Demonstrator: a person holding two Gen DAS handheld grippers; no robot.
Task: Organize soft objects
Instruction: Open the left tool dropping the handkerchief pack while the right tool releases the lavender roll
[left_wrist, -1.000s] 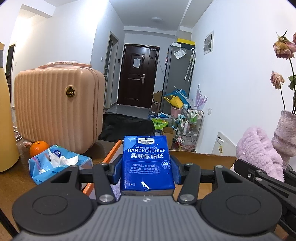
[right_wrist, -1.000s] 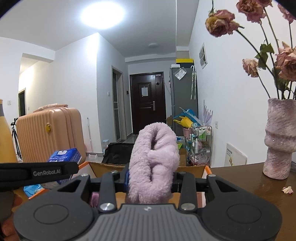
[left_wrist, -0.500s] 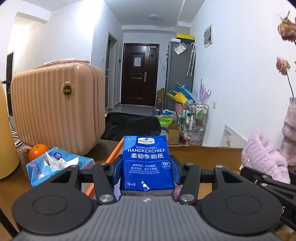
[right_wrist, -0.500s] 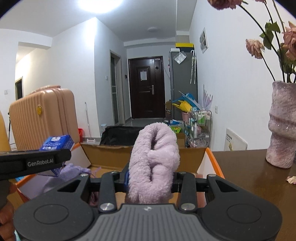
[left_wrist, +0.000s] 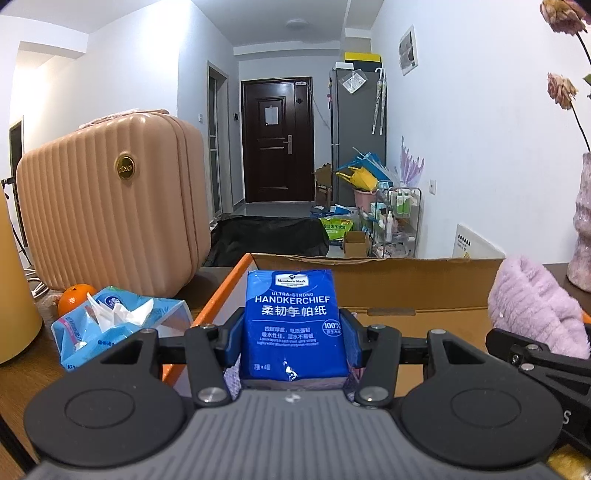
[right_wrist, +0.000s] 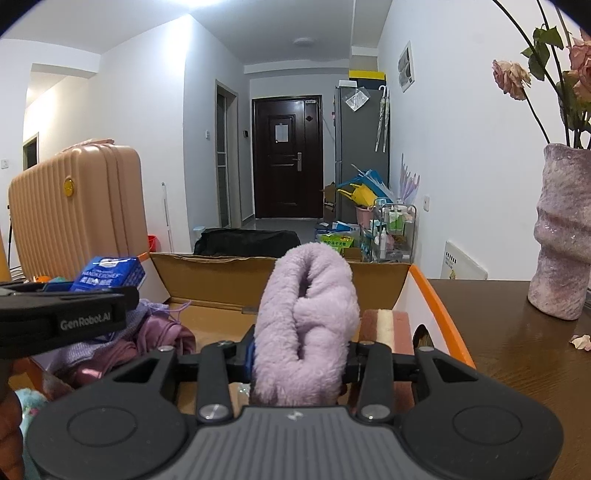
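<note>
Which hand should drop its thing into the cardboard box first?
Probably the right. Its gripper holds the fluffy purple towel right over the cardboard box. The left gripper, gripping the blue handkerchief pack, sits nearer the box's orange edge.

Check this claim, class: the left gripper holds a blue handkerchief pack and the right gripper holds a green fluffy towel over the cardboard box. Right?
Wrong colour only. The right wrist view shows the right gripper holding a lilac fluffy towel over the cardboard box. The left gripper does hold the blue handkerchief pack.
</note>
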